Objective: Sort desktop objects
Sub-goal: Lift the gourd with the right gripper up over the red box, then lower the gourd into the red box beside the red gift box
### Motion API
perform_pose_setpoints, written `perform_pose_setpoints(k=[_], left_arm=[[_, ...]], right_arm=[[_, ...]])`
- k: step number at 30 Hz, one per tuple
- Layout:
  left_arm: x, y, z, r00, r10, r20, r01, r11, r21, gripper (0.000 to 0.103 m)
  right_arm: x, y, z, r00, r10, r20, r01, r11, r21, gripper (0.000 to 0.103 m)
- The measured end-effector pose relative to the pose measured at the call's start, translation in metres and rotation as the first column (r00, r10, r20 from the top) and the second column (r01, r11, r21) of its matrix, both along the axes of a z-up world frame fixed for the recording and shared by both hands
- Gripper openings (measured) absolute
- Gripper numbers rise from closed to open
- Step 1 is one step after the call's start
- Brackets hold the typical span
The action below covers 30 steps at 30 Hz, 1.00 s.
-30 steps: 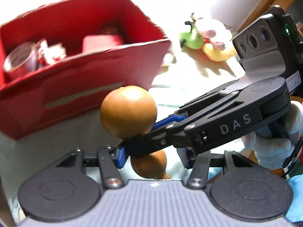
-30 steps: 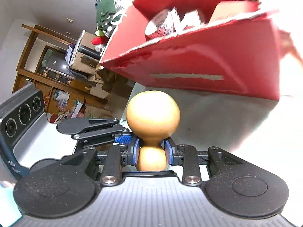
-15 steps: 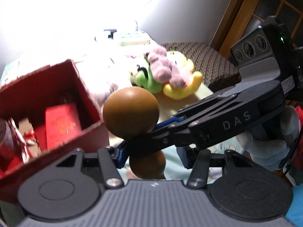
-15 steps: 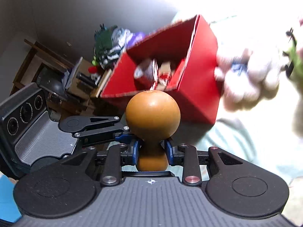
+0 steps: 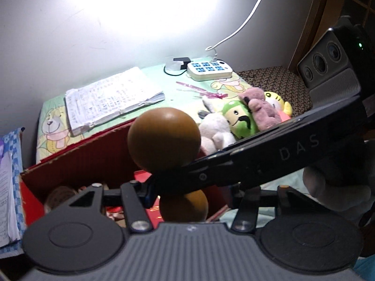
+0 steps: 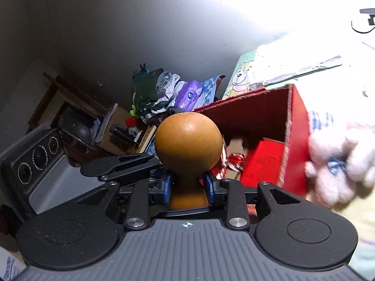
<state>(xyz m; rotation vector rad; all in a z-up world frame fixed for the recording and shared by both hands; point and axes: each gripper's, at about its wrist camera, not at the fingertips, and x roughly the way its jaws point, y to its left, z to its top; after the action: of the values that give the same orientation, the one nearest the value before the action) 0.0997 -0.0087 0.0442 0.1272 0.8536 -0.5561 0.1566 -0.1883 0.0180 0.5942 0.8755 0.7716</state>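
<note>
A brown double-bulbed gourd (image 6: 187, 140) is held at its narrow neck by my right gripper (image 6: 187, 185), blue pads pressing on both sides. It hangs over the near rim of the open red cardboard box (image 6: 295, 140). In the left wrist view the gourd (image 5: 164, 138) stands between the fingers of my left gripper (image 5: 192, 189). A gap shows beside the lower bulb, so those jaws do not press on it. The right gripper (image 5: 161, 180) reaches in from the right across that view. The left gripper (image 6: 157, 164) comes in from the left beside the neck.
The box (image 5: 82, 164) holds a red packet (image 6: 262, 161) and shiny wrapped items (image 6: 232, 161). Plush toys (image 5: 236, 119) lie right of it, a white plush (image 6: 335, 164) beside its wall. An open book (image 5: 110, 98) and a power strip (image 5: 208, 69) lie behind. Clutter sits left of the table.
Both grippers have risen together with the gourd, from in front of the box's side wall to above its rim. The box's inside and the table behind it have come into view.
</note>
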Motion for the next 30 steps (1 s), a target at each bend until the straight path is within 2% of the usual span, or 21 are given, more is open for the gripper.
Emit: perform_pose_setpoints(k=[6, 9, 13, 16, 20, 30], left_arm=[[0.043, 0.03, -0.025, 0.998, 0.003, -0.063, 0.0, 0.999, 0.045, 0.054], [0.057, 0.034, -0.043, 0.996, -0.003, -0.091, 0.01, 0.997, 0.076, 0.054], [0.069, 0.037, -0.061, 0.992, -0.022, -0.121, 0.033, 0.995, 0.094, 0.054], [0.075, 0.035, -0.072, 0.987, -0.046, -0.153, 0.062, 0.993, 0.099, 0.054], [0.081, 0.031, -0.084, 0.984, -0.064, -0.166, 0.089, 0.984, 0.151, 0.055], [0.09, 0.03, -0.102, 0.97, -0.052, -0.239, 0.107, 0.968, 0.225, 0.062]], right_arm=[[0.042, 0.043, -0.008, 0.998, -0.037, -0.054, 0.034, 0.998, -0.055, 0.031], [0.059, 0.057, -0.021, 0.991, -0.072, -0.109, 0.064, 0.995, -0.077, 0.031], [0.07, 0.072, -0.033, 0.985, -0.112, -0.13, 0.091, 0.984, -0.153, 0.031], [0.075, 0.075, -0.044, 0.979, -0.142, -0.143, 0.11, 0.971, -0.21, 0.031], [0.084, 0.082, -0.057, 0.972, -0.178, -0.155, 0.121, 0.939, -0.322, 0.031], [0.09, 0.082, -0.087, 0.932, -0.215, -0.293, 0.095, 0.923, -0.373, 0.033]])
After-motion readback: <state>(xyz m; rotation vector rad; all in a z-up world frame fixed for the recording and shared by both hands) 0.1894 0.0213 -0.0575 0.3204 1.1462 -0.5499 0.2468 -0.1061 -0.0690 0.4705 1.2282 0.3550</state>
